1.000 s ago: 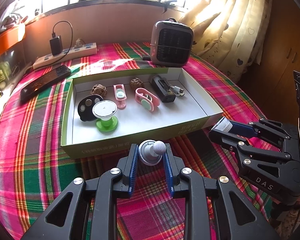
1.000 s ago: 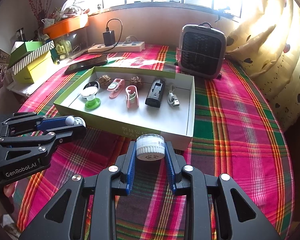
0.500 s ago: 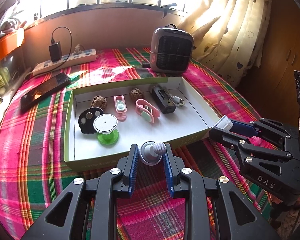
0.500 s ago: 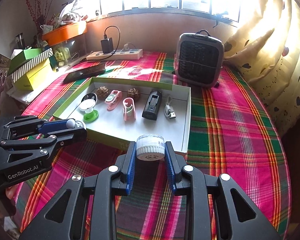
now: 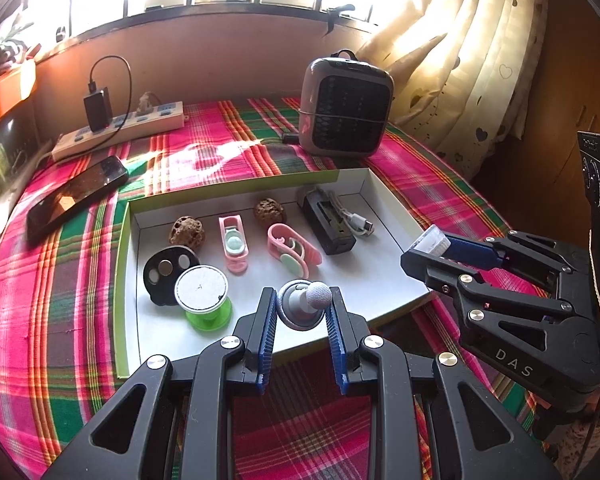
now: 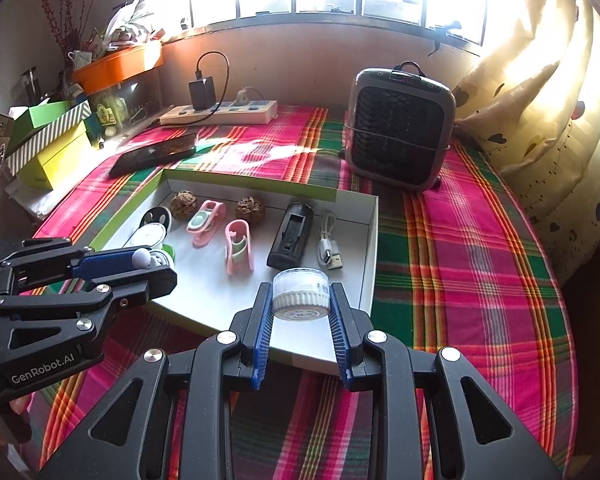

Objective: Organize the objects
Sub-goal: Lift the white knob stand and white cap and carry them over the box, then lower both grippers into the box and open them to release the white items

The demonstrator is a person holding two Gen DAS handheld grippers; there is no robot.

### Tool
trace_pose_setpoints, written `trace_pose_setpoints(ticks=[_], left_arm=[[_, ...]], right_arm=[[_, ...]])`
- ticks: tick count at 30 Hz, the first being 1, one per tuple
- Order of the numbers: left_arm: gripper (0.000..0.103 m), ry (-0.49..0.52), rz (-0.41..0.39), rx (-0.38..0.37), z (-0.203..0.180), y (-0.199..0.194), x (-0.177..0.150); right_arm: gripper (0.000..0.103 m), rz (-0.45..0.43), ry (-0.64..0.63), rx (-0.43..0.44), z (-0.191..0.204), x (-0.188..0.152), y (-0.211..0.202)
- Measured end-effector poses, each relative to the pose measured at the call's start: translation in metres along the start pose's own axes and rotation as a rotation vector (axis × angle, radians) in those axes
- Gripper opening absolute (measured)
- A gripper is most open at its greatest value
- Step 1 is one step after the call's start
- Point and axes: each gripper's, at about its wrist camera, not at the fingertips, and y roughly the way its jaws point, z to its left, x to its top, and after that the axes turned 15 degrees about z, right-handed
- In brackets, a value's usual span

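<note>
While your left gripper [image 5: 302, 308] grips a small silver stand with a grey ball tip [image 5: 305, 304] between its blue pads [image 5: 267, 330], your right gripper [image 6: 301, 300] is closed on a small white ribbed-lid jar [image 6: 301, 294]. Both loads hang over the near edge of the white-floored tray [image 5: 384, 280], above bare floor.

The deciding relation: free floor lies directly ahead of and below each pair of fingers. The row of stored items sits farther in: green spool [image 5: 204, 300], black disc [image 5: 166, 272], two pink clips [image 5: 234, 248], two walnuts [image 5: 188, 232], black charger [image 5: 328, 222] and its cable [image 5: 354, 220]. The left gripper is nearer the spool end, the right nearer the cable end. The stand's stem points up and toward the camera; the jar stands upright, lid down as far as can be told.

Compared with a second earlier, both grippers have advanced from outside the tray's near wall to above its floor, and each grip is unchanged. Beyond the tray, on the plaid cloth [image 6: 480, 260], stand a heater [image 6: 400, 132], phone [image 5: 74, 196] and power strip [image 5: 120, 132].
</note>
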Motion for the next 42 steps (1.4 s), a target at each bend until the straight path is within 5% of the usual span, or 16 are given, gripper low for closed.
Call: trace_pose_setpoints(ticks=[20, 42], left_arm=[[0.023, -0.013, 0.059, 0.016, 0.009, 0.032, 0.018], [0.023, -0.029, 0.095, 0.020, 0.012, 0.044, 0.019]], right_arm=[[0.029, 0.089, -0.018, -0.019, -0.006, 0.021, 0.040], [0.029, 0.094, -0.059, -0.052, -0.001, 0.021, 0.046]])
